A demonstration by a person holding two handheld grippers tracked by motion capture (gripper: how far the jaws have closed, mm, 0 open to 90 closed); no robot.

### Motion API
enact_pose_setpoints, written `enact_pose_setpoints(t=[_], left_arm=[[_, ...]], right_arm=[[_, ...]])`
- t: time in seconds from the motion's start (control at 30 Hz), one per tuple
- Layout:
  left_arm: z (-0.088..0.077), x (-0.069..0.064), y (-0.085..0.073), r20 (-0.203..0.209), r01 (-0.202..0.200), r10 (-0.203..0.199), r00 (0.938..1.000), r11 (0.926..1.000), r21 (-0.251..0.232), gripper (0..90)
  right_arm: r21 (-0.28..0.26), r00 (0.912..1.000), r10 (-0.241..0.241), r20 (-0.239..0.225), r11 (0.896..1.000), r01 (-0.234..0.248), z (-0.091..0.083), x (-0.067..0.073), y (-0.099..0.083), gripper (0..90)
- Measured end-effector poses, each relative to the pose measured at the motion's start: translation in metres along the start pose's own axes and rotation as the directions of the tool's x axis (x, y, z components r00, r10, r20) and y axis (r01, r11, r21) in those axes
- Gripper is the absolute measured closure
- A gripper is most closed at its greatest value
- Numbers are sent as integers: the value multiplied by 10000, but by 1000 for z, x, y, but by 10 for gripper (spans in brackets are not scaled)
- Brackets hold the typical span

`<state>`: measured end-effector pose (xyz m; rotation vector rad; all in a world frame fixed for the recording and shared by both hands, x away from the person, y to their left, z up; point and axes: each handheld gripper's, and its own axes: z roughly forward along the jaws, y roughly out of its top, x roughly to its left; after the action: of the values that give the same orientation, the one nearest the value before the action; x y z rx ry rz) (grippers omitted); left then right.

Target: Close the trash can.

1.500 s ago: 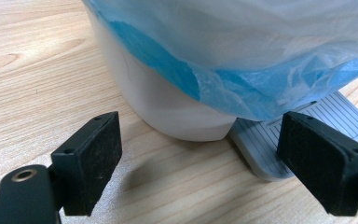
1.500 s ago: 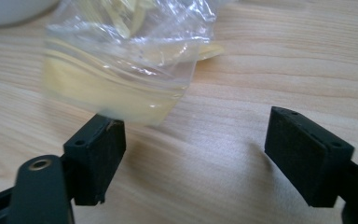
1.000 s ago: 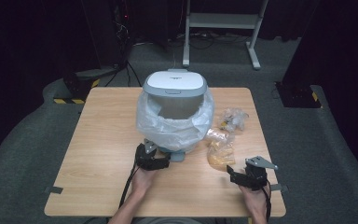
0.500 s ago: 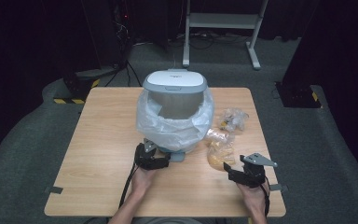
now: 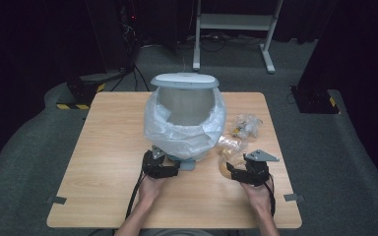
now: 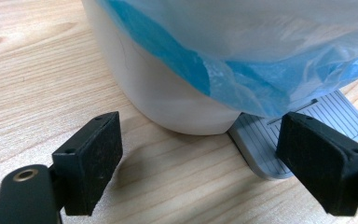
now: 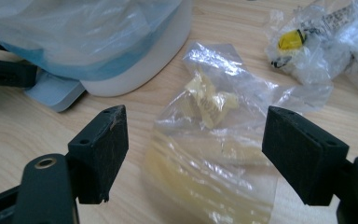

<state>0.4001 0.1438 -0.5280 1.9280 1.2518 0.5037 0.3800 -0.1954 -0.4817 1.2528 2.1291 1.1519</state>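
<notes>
My right tongs (image 7: 193, 158) gape wide, gripping nothing, over the clear bag (image 7: 209, 154) beside the pedal bin (image 5: 184, 115), my left tongs (image 6: 205, 161) gape empty at its pedal (image 6: 303, 128); no print is readable.

left gripper (image 5: 171, 169) – black, square pads, brass screw | right gripper (image 5: 231, 172) – black, grey three-cornered plate, black cable

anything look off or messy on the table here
Two crumpled clear wrappers lie loose on the table beside the lined pedal bin: a yellowish one between the open right claw's jaws, another with a yellow bit farther back. Nothing spilled.
</notes>
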Motion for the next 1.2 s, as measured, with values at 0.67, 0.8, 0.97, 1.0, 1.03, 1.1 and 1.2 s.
enact_pose_setpoints(t=[0.67, 0.8, 0.97, 1.0, 1.03, 1.1, 1.2], left_arm=[[1, 2, 1, 154, 36, -37, 9999, 10000, 65, 143], [1, 3, 1, 193, 64, -66, 9998, 10000, 71, 146], [1, 3, 1, 216, 84, -85, 9997, 9999, 73, 148], [1, 3, 1, 206, 71, -72, 9998, 9999, 75, 148], [1, 2, 1, 181, 24, -25, 9998, 10000, 64, 148], [0, 1, 0, 185, 20, -21, 9998, 10000, 51, 153], [0, 1, 0, 223, 27, -28, 9997, 10000, 39, 162]], right_arm=[[1653, 9984, -148, 554, 9862, 54, 60, -7, 26, 164], [2067, 9992, -8, 407, 9784, -76, 72, -9, 20, 178], [2358, 9990, -58, 448, 9718, -50, 79, -9, 15, 221], [2328, 9989, -129, 458, 9725, 19, 79, -8, 14, 241], [2286, 9987, -200, 471, 9735, 87, 79, -9, 12, 268], [2190, 9986, -157, 513, 9757, 41, 78, -8, 9, 314], [2174, 9972, -421, 620, 9757, 277, 76, -8, 8, 396]])
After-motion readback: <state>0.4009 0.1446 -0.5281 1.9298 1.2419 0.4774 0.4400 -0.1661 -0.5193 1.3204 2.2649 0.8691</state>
